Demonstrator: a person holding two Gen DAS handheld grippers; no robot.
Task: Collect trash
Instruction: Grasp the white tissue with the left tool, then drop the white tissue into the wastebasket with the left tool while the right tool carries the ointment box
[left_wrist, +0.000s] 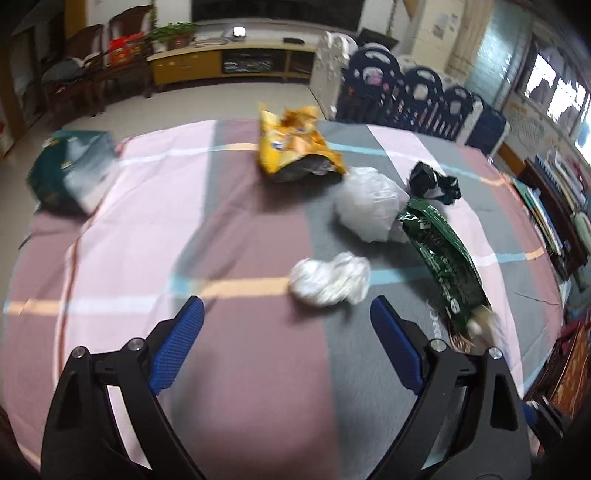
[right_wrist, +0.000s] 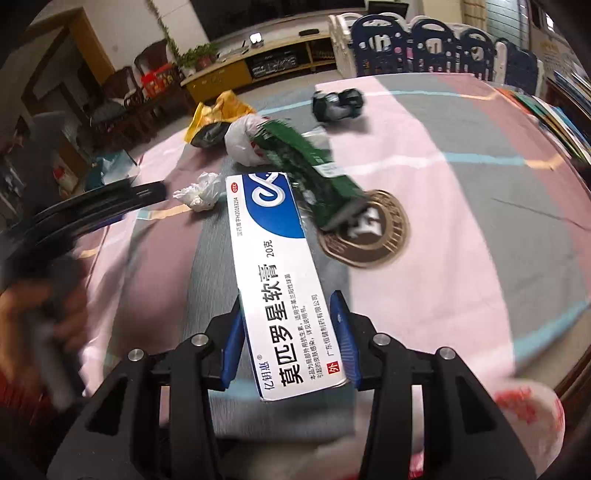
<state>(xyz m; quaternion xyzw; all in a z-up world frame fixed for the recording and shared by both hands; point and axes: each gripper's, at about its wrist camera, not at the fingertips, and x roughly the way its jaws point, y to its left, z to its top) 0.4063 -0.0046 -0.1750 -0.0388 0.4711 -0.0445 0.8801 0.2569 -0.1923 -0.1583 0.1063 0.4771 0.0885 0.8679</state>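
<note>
The right gripper (right_wrist: 288, 325) is clamping a white-and-blue ointment box (right_wrist: 280, 273) above the striped tablecloth (right_wrist: 461, 229). The left gripper (left_wrist: 288, 314) is hovering wide, empty, near a crumpled white wrapper (left_wrist: 330, 278).

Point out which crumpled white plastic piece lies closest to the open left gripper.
The smaller crumpled white wad, just ahead of the left gripper on the cloth's orange stripe. The bigger white bag lies farther off, against the green wrapper.
</note>
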